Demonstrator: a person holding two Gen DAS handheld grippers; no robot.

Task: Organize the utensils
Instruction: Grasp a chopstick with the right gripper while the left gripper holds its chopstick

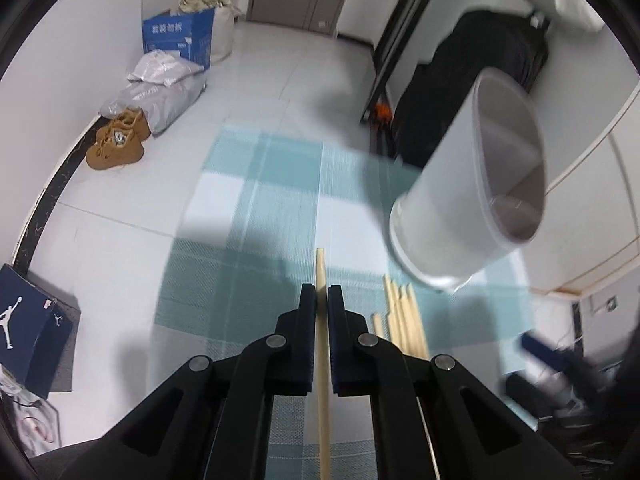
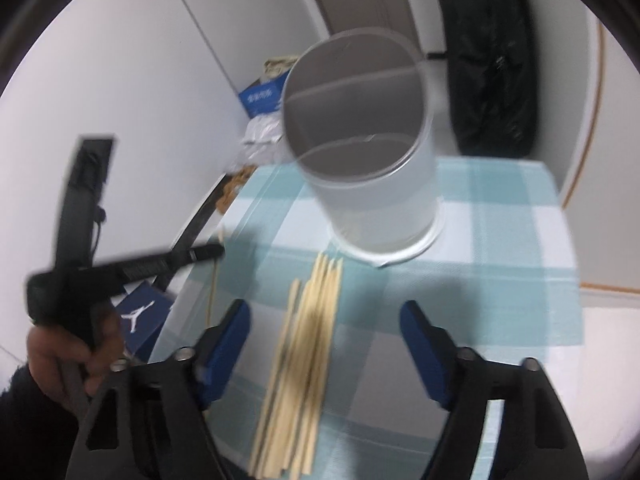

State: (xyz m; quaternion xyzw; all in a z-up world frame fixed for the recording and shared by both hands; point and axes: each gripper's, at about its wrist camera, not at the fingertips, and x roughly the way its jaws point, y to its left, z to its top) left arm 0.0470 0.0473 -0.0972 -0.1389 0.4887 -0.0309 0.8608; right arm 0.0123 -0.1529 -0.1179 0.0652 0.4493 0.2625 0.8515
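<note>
One chopstick [image 1: 322,344] clamped; roughly seven loose chopsticks [image 2: 304,356]

white jumpman logo on the dark blue shoebox [image 1: 30,322]; unreadable white characters on the blue carton [image 1: 176,38]

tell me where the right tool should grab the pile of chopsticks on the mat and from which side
Take the chopstick pile across its middle, coming down from above with the right tool straddling it. The sticks lie flat and roughly parallel on the checked mat, tips toward the white holder, so fingers closing from either long side would likely gather them. Its jaws already bracket the bundle, untouched.
</note>
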